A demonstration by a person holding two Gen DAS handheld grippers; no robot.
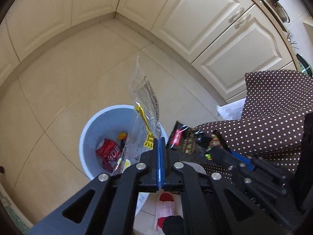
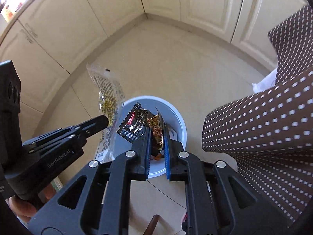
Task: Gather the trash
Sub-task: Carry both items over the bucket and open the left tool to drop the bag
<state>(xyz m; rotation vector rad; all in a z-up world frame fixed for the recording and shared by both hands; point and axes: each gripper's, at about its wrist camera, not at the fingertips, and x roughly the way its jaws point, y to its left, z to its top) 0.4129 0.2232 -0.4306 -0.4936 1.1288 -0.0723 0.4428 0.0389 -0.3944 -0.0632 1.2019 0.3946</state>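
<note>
My left gripper (image 1: 160, 140) is shut on a clear plastic wrapper with yellow print (image 1: 145, 105) and holds it above a light-blue trash bin (image 1: 86, 135) on the floor. The bin holds a red can (image 1: 108, 149) and other scraps. My right gripper (image 2: 157, 129) is shut on a black and orange snack wrapper (image 2: 137, 126), held over the same bin (image 2: 181, 125). In the right wrist view the left gripper (image 2: 104, 121) with the clear wrapper (image 2: 108, 96) sits just to the left. In the left wrist view the right gripper (image 1: 213, 148) with the black wrapper (image 1: 183, 139) sits just to the right.
A surface with a brown polka-dot cloth (image 1: 273, 113) (image 2: 264, 133) stands right of the bin, with a white crumpled item (image 1: 231, 110) at its edge. Cream cabinets (image 1: 215, 25) line the tiled floor (image 1: 68, 74). A red and pink slipper (image 1: 166, 209) lies below the left gripper.
</note>
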